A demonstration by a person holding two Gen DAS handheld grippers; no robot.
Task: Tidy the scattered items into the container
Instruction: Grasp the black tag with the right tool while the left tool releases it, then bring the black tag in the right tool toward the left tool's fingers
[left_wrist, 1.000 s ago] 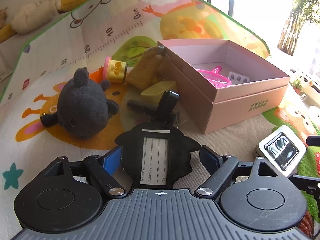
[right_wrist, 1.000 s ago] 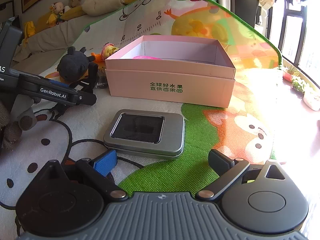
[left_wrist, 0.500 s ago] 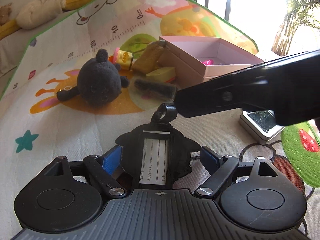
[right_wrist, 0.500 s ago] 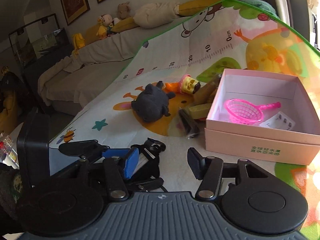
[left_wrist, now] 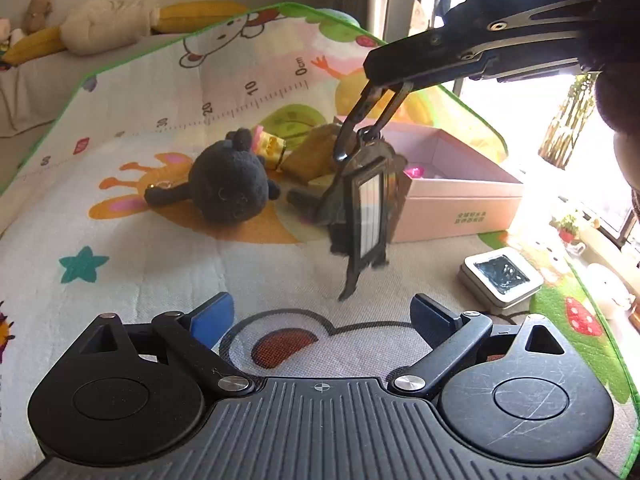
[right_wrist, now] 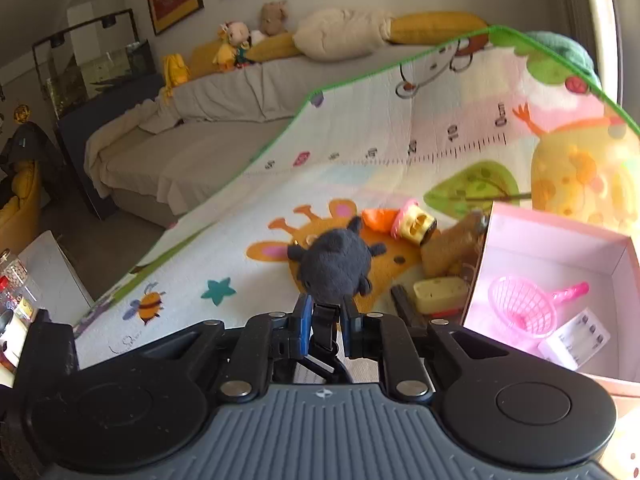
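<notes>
While the right gripper (right_wrist: 325,330) grips the black luggage tag (left_wrist: 366,208) aloft, fingers closed, the left gripper (left_wrist: 320,316) waits low, fingers open.

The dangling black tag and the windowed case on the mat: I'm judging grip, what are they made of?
The black tag, hanging from the right claw, looks like flexible matte rubber or faux leather; its floppy edges suggest so. The windowed case looks like brushed tin with a clear glossy pane that reflects light.
</notes>
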